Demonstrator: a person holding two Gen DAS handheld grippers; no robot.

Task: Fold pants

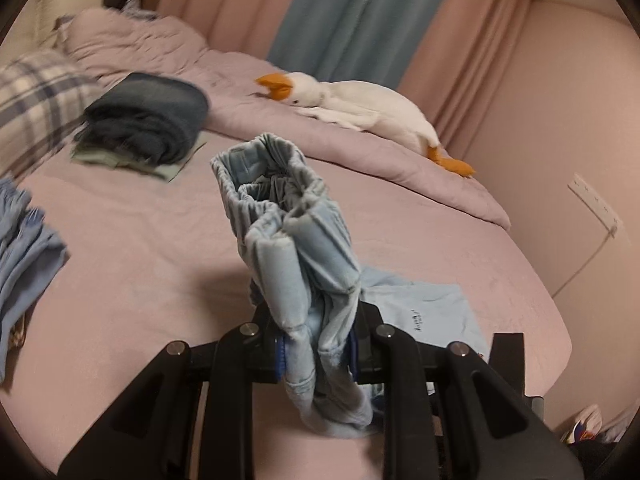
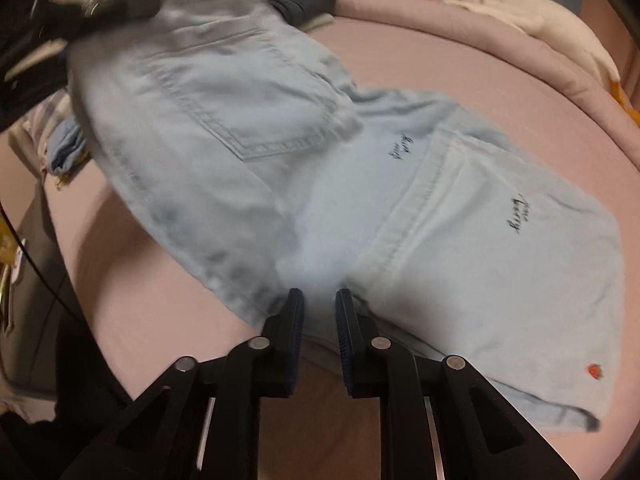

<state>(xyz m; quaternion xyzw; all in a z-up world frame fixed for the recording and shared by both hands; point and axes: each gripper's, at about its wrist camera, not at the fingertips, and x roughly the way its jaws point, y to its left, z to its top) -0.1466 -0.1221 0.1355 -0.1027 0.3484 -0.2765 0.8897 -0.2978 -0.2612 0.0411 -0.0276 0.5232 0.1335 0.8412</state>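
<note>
Light blue denim pants (image 2: 280, 160) lie partly on the pink bed, back pockets up. My left gripper (image 1: 316, 344) is shut on the bunched elastic waistband of the pants (image 1: 288, 232) and holds it up off the bed. It shows blurred at the top left of the right wrist view (image 2: 92, 12). My right gripper (image 2: 318, 312) is shut on the pants' crotch fold, with cloth pinched between its pads (image 2: 296, 320). A pants leg (image 1: 420, 312) lies flat on the bed beyond the left gripper.
A folded dark blue garment (image 1: 148, 120) sits on a green one at the back left. A white goose plush (image 1: 360, 108) lies on the lilac duvet (image 1: 140, 44). More blue clothes (image 1: 20, 256) lie at the left. The wall (image 1: 560, 140) is on the right.
</note>
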